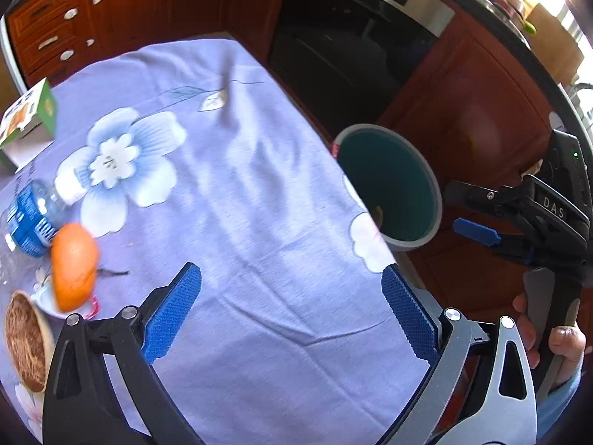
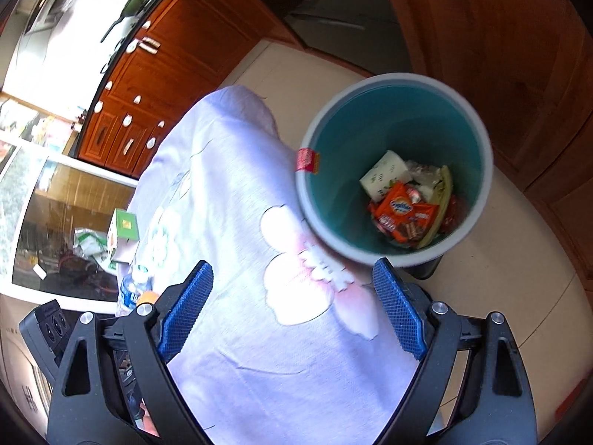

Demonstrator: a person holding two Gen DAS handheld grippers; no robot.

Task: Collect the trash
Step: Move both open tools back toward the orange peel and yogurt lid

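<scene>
Both tongs held wide and empty over the tabletop, bin at its edge.

Left tongs (image 1: 291, 311) are spread wide above the tabletop (image 1: 229, 193), nothing gripped; right tongs (image 2: 292, 307) are likewise spread wide, angled toward the bin (image 2: 394, 165), with the hand (image 1: 556, 337) seen on the handle. The bin stands on the floor just beside the tabletop edge; orange wrappers (image 2: 406, 215) and a white carton (image 2: 385, 174) lie inside. Far from the bin on the tabletop are seen a water bottle (image 1: 31, 222), an orange object (image 1: 74, 265), a woven bowl (image 1: 26, 341) and a green box (image 1: 31, 115).
</scene>
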